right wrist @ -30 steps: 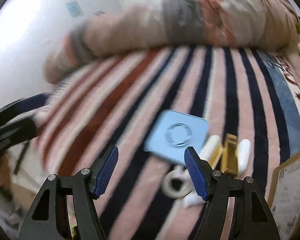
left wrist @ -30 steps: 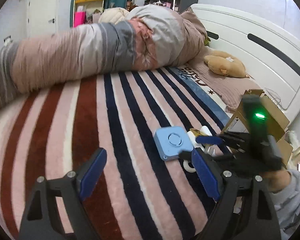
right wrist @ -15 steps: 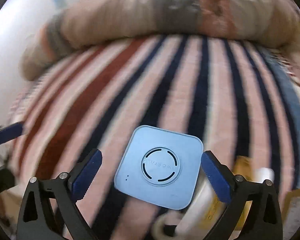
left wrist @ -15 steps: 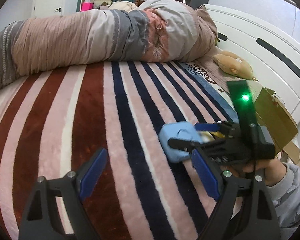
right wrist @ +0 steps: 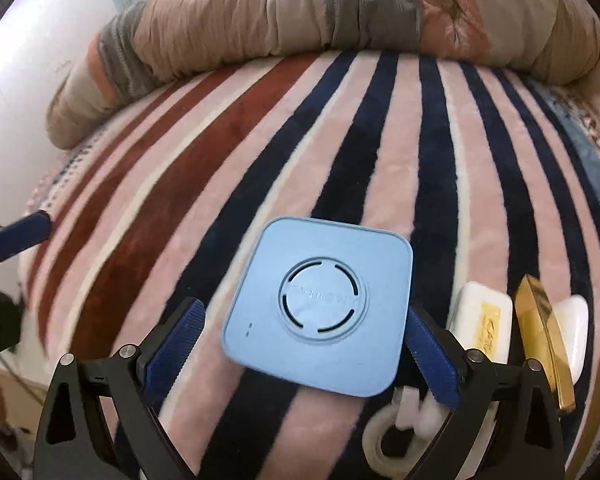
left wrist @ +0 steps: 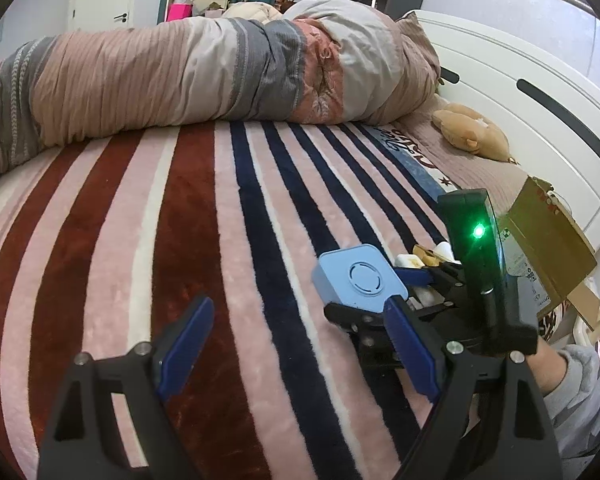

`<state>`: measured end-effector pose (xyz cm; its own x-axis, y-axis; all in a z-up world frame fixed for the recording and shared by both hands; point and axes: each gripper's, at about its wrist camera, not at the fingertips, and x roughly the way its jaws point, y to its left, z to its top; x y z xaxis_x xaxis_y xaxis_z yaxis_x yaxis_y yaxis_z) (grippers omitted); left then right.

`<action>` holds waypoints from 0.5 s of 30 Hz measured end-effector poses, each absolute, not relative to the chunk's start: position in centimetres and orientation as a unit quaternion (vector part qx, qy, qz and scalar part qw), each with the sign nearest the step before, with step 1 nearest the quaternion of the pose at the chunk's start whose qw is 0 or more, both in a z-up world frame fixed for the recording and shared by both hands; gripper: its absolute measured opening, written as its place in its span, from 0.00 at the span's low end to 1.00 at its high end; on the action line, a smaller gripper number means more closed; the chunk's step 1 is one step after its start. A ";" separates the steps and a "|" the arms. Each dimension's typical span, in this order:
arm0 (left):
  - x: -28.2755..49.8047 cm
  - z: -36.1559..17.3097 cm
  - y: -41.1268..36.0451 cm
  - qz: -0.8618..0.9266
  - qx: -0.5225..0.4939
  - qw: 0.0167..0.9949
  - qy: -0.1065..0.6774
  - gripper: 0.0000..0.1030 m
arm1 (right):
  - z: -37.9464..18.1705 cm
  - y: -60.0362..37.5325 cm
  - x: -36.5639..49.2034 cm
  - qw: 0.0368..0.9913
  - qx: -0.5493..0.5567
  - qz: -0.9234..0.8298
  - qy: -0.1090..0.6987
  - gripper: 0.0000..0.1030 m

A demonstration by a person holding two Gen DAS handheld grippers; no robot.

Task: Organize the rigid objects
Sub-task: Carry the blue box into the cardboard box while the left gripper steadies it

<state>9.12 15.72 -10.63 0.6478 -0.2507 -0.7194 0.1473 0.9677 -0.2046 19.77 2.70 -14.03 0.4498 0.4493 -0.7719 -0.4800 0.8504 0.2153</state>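
A flat light-blue square box [right wrist: 318, 306] with a round vent lies on the striped blanket [right wrist: 260, 152]. My right gripper [right wrist: 300, 348] is open, one finger on each side of the box: the right pad looks to touch its edge, the left pad stands apart. In the left wrist view the box [left wrist: 356, 280] sits between the right gripper's fingers [left wrist: 414, 276]. My left gripper [left wrist: 296, 348] is open and empty, low over the blanket to the box's left. A white item [right wrist: 480, 320], a gold item [right wrist: 540, 328] and a white ring [right wrist: 384, 440] lie right of the box.
A rolled quilt [left wrist: 204, 84] lies across the far side of the bed. A plush toy [left wrist: 472, 132] rests by the white headboard [left wrist: 540, 92]. An open cardboard box [left wrist: 548, 248] stands at the right edge. My left gripper's finger [right wrist: 16, 236] shows at the right wrist view's left edge.
My right gripper has moved forward and lower, so the blue box now sits between its fingers. The left gripper has stayed open and nearly still.
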 end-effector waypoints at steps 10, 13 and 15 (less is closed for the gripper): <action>8.2 -8.0 13.0 -0.203 -0.109 0.889 0.395 0.82 | -7.6 -1.2 12.4 0.873 -0.034 0.363 0.324 0.78; 7.7 -5.7 10.2 -0.246 -0.114 0.885 0.380 0.82 | -4.4 -3.7 9.1 0.875 -0.025 0.400 0.273 0.78; 7.3 -3.8 7.9 -0.276 -0.113 0.880 0.369 0.82 | -2.7 -5.3 7.3 0.881 -0.023 0.404 0.244 0.78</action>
<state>7.32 7.87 -3.81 0.5752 -0.5698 -0.5870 0.4025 0.8218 -0.4033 7.28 -5.33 -2.66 0.5542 0.7010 -0.4488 -0.7232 0.6725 0.1573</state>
